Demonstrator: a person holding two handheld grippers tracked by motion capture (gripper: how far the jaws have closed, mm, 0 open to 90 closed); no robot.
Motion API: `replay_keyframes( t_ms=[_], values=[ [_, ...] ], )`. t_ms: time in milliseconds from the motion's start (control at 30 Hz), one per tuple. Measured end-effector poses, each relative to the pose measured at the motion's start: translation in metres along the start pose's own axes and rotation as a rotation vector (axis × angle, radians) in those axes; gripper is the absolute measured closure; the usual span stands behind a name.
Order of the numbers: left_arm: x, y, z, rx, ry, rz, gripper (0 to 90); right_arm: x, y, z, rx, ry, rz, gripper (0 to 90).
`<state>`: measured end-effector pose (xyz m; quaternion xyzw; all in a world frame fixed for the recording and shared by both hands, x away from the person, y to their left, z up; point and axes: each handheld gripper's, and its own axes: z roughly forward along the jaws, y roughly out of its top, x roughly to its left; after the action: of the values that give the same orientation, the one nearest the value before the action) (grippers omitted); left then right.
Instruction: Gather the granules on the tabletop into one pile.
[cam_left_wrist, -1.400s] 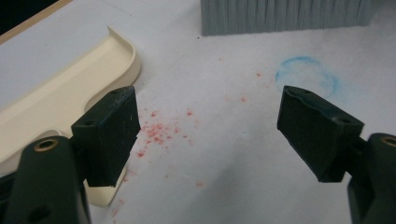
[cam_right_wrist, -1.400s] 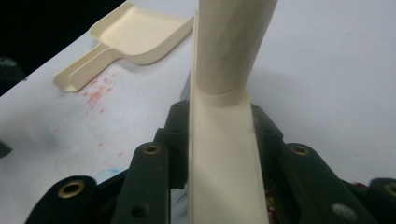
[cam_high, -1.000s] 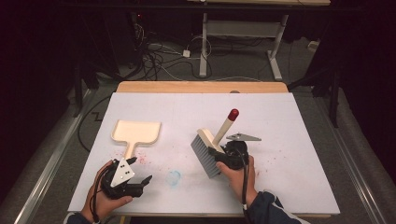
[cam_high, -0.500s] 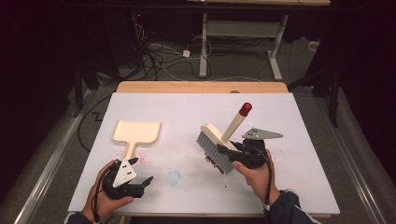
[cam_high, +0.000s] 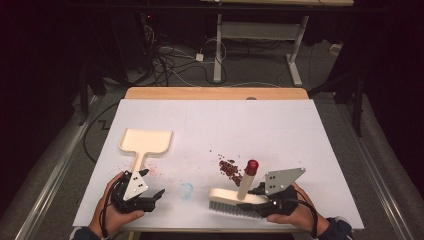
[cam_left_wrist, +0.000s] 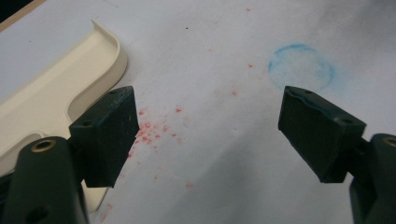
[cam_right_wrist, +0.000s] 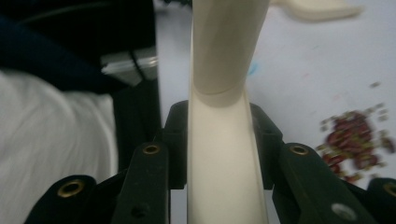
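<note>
Gripping brush, right tongs beside beans.

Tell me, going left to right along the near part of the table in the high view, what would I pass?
Left gripper → blue ring mark → brush, its red-tipped handle clamped in the right gripper. The dustpan and the red-brown crumbs lie farther back.
</note>
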<state>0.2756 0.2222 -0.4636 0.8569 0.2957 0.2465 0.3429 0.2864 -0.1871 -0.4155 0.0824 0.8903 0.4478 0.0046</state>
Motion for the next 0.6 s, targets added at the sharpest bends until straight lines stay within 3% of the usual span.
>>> replay_keyframes(
  t_ms=[100,167,300,400,467,567,600],
  values=[
    [0.000,0.000,0.001,0.004,-0.002,0.003,19.3,-0.004,-0.012,0.009,0.033,0.035,-0.028,67.2],
    [0.000,0.000,0.001,0.007,-0.003,0.007,19.3,-0.011,-0.015,0.010,0.009,0.049,-0.029,67.2],
    [-0.001,0.000,0.003,0.010,-0.008,0.015,19.3,-0.031,-0.015,0.011,0.014,0.035,-0.042,67.0],
    [-0.001,0.001,0.004,0.014,-0.010,0.019,19.3,-0.047,-0.013,0.014,0.017,0.054,-0.076,66.8],
    [-0.002,0.001,0.005,0.016,-0.010,0.021,19.4,-0.058,-0.010,0.016,0.000,0.061,-0.106,67.0],
    [-0.002,0.002,0.005,0.018,-0.014,0.027,19.3,-0.077,-0.004,0.023,-0.033,0.033,-0.132,67.0],
    [-0.002,0.002,0.005,0.015,-0.015,0.024,19.3,-0.077,-0.004,0.023,-0.033,0.033,-0.132,67.0]
  ],
)
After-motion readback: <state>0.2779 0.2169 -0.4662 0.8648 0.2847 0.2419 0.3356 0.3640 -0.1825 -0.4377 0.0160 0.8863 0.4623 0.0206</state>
